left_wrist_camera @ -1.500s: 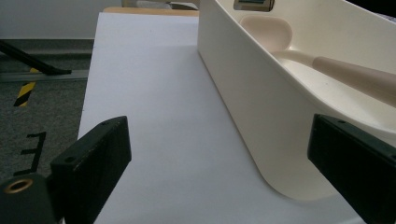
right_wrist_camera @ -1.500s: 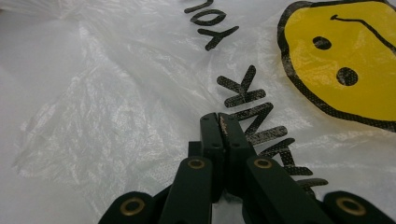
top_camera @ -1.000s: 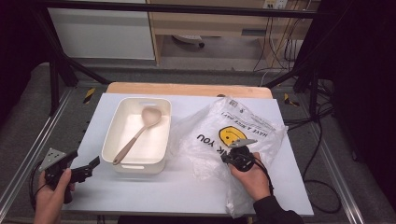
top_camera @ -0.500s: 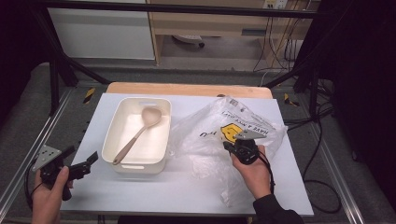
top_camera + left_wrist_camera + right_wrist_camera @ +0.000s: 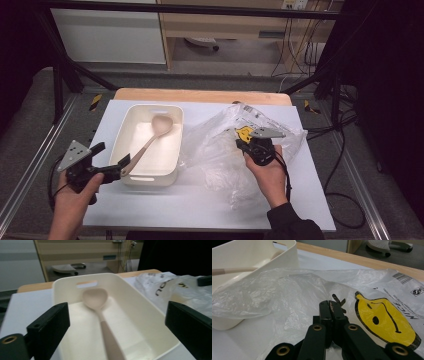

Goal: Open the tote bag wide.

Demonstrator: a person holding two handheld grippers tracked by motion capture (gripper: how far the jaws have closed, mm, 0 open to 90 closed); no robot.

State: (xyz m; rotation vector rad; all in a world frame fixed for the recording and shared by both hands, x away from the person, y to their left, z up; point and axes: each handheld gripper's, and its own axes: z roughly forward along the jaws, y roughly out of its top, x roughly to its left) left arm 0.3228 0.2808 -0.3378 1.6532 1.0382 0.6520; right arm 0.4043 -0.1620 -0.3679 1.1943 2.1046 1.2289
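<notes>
Plastic bag (image 5: 235,145): thin clear film with a yellow smiley print, lying crumpled on the right half of the white counter (image 5: 200,210), its left edge lapping against the tub's right wall. Part of it is lifted off the surface.

Right hand-held gripper (image 5: 256,146): jaws pressed together on a pinch of the film near the smiley print, as the right gripper view shows (image 5: 332,308). Bite looks small, taken on a single fold.

Left hand-held gripper (image 5: 107,162): jaws spread wide, nothing between them, hovering at the near left corner of the cream tub (image 5: 131,176) and aimed along the wooden spoon (image 5: 150,140), which lies inside with its bowl at the far end.

Risks, as I judge them:
- Film slips out of the small pinch if pulled up fast; slick plastic, little purchase.
- Film stretches or tears at the pinch under a sharp tug.
- Bag edge resting on the tub could drag over the rim and snag, nudging the tub.
- Left jaws coming in at the slanted handle may clip the tub wall, or push the spoon away rather than catch it.
</notes>
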